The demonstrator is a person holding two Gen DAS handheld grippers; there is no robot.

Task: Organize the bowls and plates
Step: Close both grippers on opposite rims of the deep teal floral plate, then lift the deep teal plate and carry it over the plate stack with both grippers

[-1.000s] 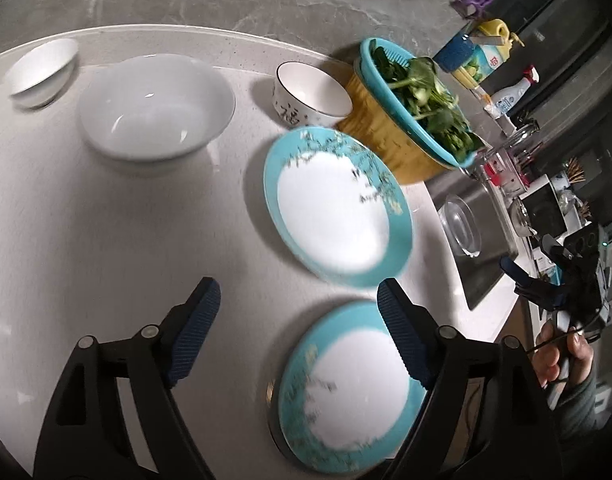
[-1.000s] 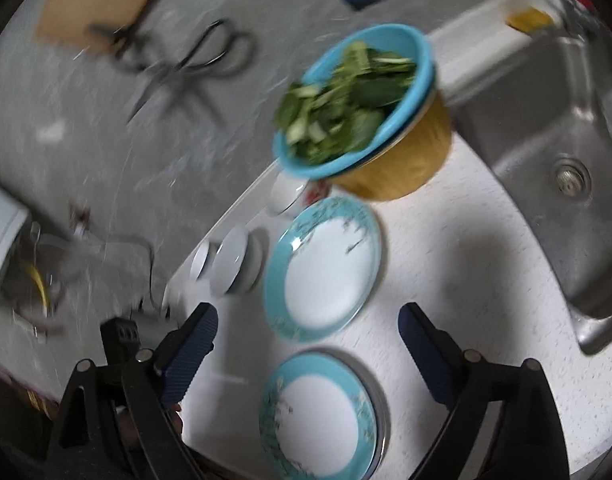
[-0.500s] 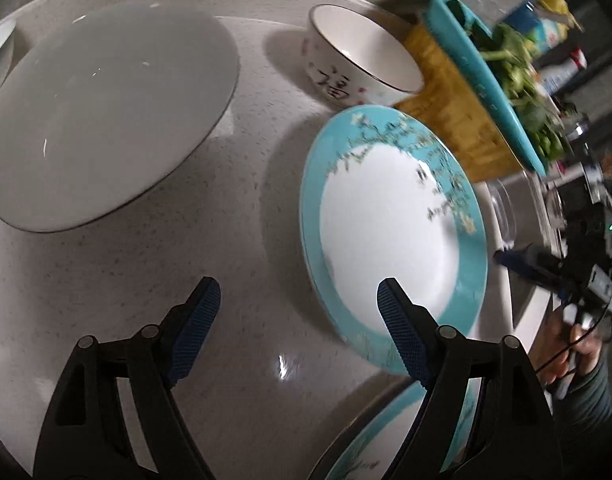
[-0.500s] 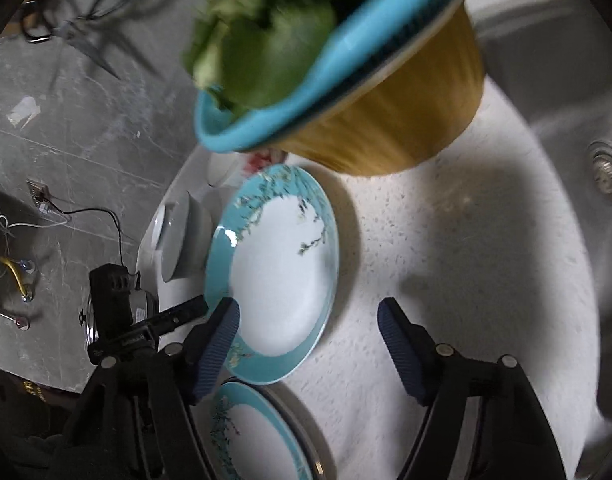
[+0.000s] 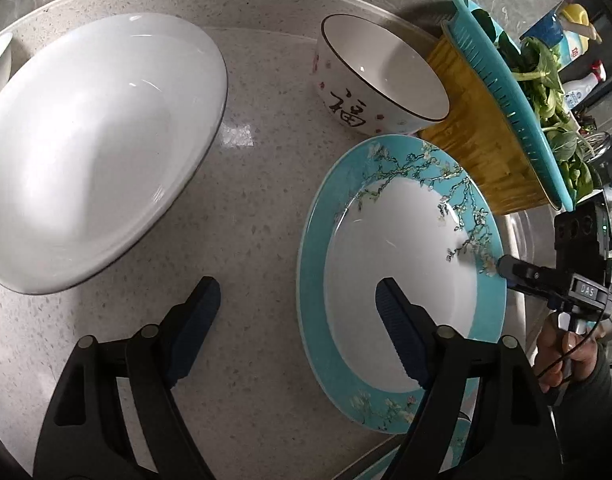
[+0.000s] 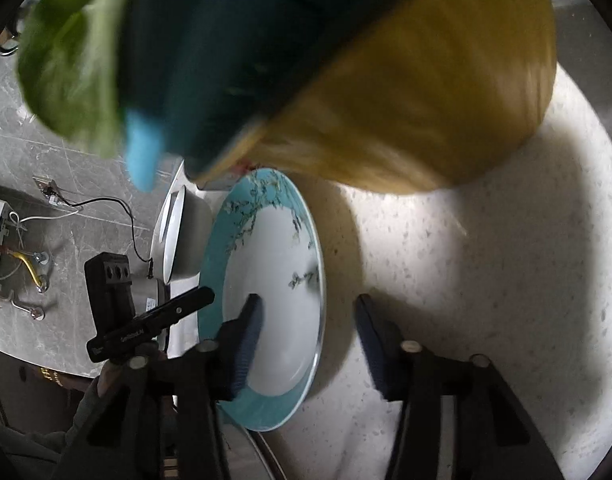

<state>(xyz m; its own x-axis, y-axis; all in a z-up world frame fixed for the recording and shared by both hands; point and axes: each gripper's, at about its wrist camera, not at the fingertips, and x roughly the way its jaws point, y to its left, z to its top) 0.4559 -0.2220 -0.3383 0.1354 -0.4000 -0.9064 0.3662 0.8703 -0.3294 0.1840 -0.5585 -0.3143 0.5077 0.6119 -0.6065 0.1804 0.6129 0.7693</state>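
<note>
The speckled pale worktop (image 5: pixel 258 208) carries everything, and the teal-rimmed plate (image 5: pixel 401 264) with its blossom-branch pattern serves as the landmark. Left of that plate, well apart, sits the large white bowl (image 5: pixel 94 148), tilted as the fisheye shows it. Behind the plate and to its right stands the yellow basin (image 5: pixel 477 136), holding a teal colander (image 5: pixel 501 92) full of leafy greens (image 5: pixel 545 80); in the right wrist view the basin (image 6: pixel 417 92) looms blurred over the plate (image 6: pixel 274 280). Just behind the plate, near its far rim, is the small white bowl (image 5: pixel 379 80) painted with a black character and red blossoms. A second teal plate's edge (image 5: pixel 461 440) peeks out just in front of the landmark plate, mostly hidden by the gripper frame.

The left gripper (image 5: pixel 298 312) hangs over the plate's left rim with its jaws wide apart: one finger over bare worktop, the other over the plate's white centre, neither pressing on it. The right gripper (image 6: pixel 309 320) straddles the plate's right rim and its jaws are closing, the rim between them; one finger lies over the white centre, the other outside above the worktop, and it seems, though the view is soft, that the pads have not yet clamped. A hand (image 5: pixel 561 352) holds the right gripper beside the plate.
</note>
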